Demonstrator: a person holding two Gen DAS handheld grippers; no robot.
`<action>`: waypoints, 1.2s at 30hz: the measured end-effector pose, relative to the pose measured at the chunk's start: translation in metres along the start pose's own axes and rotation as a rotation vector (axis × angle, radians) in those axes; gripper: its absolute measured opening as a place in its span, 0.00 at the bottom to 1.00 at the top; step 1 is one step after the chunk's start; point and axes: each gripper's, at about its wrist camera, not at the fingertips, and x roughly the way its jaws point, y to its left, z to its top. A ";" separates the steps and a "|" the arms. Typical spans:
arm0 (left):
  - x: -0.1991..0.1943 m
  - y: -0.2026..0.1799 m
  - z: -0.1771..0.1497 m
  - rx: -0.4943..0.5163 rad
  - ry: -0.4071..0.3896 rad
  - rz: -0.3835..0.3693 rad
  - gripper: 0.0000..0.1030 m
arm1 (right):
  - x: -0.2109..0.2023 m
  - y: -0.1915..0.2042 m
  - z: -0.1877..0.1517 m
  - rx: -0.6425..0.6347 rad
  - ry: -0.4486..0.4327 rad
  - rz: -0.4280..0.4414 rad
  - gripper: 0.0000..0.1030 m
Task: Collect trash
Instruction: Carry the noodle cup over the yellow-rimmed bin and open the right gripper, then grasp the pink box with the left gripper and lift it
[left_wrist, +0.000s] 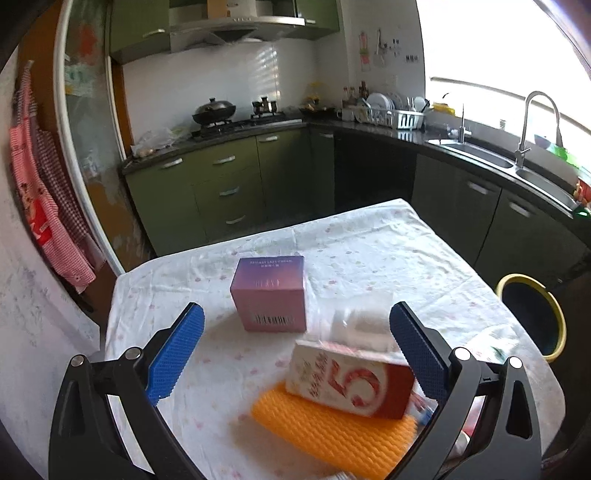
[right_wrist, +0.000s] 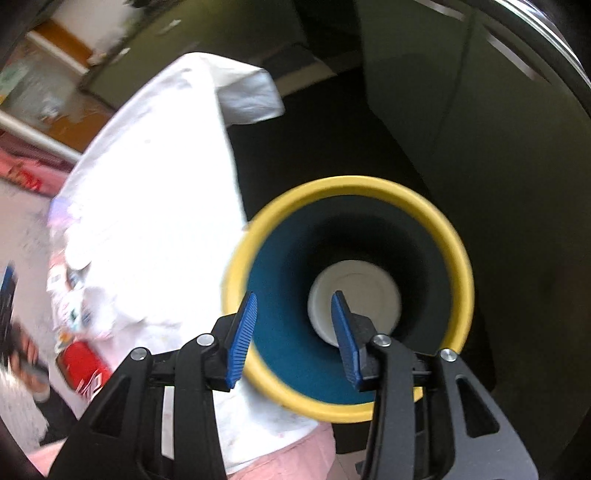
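My left gripper (left_wrist: 295, 325) is open and empty above the table (left_wrist: 369, 251). Between its fingers lie a red and white carton with a big 5 (left_wrist: 351, 384), an orange foam net (left_wrist: 332, 435) under it and a clear plastic wrapper (left_wrist: 354, 325). A pink-purple box (left_wrist: 269, 291) stands just beyond. My right gripper (right_wrist: 293, 306) is open and empty over the mouth of the yellow-rimmed bin (right_wrist: 369, 182). A white round object (right_wrist: 369, 291) lies at the bin's bottom. The bin also shows in the left wrist view (left_wrist: 554, 310), right of the table.
Green kitchen cabinets (left_wrist: 229, 184) run behind the table, with a stove (left_wrist: 236, 122), dish rack (left_wrist: 399, 114) and sink (left_wrist: 480, 155). Aprons (left_wrist: 44, 192) hang at left. In the right wrist view, more wrappers and a red pack (right_wrist: 81, 362) lie at the table's near edge.
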 end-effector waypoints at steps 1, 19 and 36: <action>0.011 0.003 0.006 0.005 0.010 -0.014 0.96 | 0.000 0.007 -0.002 -0.016 -0.001 0.010 0.40; 0.153 0.039 0.020 -0.022 0.206 -0.027 0.96 | -0.003 0.070 -0.027 -0.138 0.005 0.059 0.43; 0.143 0.045 0.022 -0.049 0.171 -0.017 0.74 | 0.002 0.065 -0.035 -0.143 -0.005 0.074 0.43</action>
